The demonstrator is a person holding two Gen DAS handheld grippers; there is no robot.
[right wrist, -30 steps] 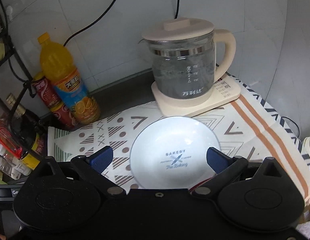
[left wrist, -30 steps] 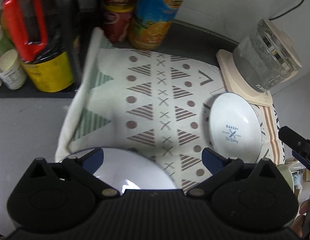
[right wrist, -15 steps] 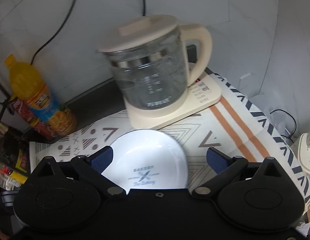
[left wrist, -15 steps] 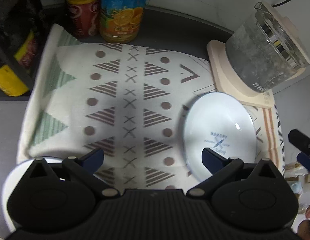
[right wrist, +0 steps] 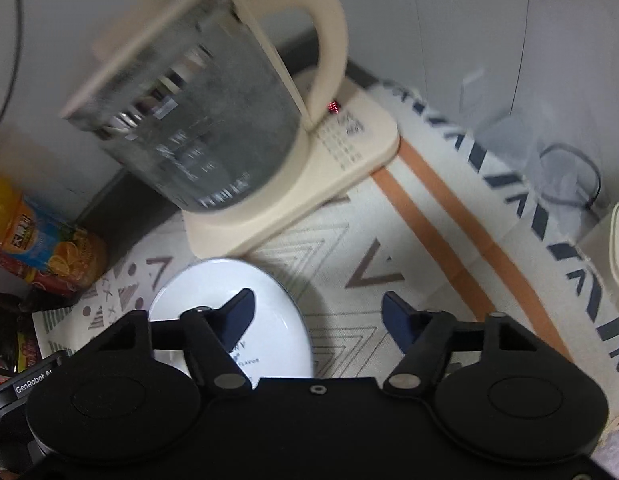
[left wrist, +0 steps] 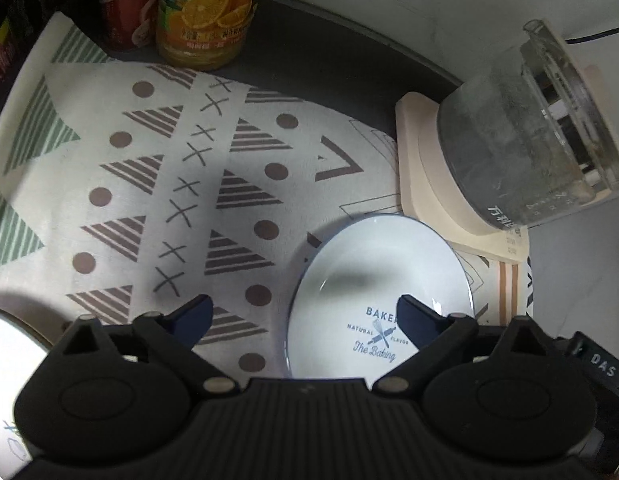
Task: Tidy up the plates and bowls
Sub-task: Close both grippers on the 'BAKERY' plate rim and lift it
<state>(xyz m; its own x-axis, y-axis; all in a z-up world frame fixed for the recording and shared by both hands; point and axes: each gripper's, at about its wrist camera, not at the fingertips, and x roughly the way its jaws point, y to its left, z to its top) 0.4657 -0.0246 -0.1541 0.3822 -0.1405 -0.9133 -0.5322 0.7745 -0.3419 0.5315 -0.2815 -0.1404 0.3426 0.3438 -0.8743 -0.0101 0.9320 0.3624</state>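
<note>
Straddling plate [right wrist: 269, 304] rim, right gripper [right wrist: 318, 306] closing.

You've got two white dishes in view: one printed plate [left wrist: 373, 280] on the cloth, and a second dish [left wrist: 5, 344] cut off at the left edge, plate or bowl, hard to say. One patterned cloth [left wrist: 149, 184]. One glass kettle [left wrist: 525, 152] on one cream base [left wrist: 421, 184]. One orange drink bottle [left wrist: 205, 12]. Red cans: one clear [left wrist: 125, 8], possibly two in the right wrist view, too blurred to count. Two grippers, left gripper [left wrist: 305, 318] and right gripper [right wrist: 317, 312].
</note>
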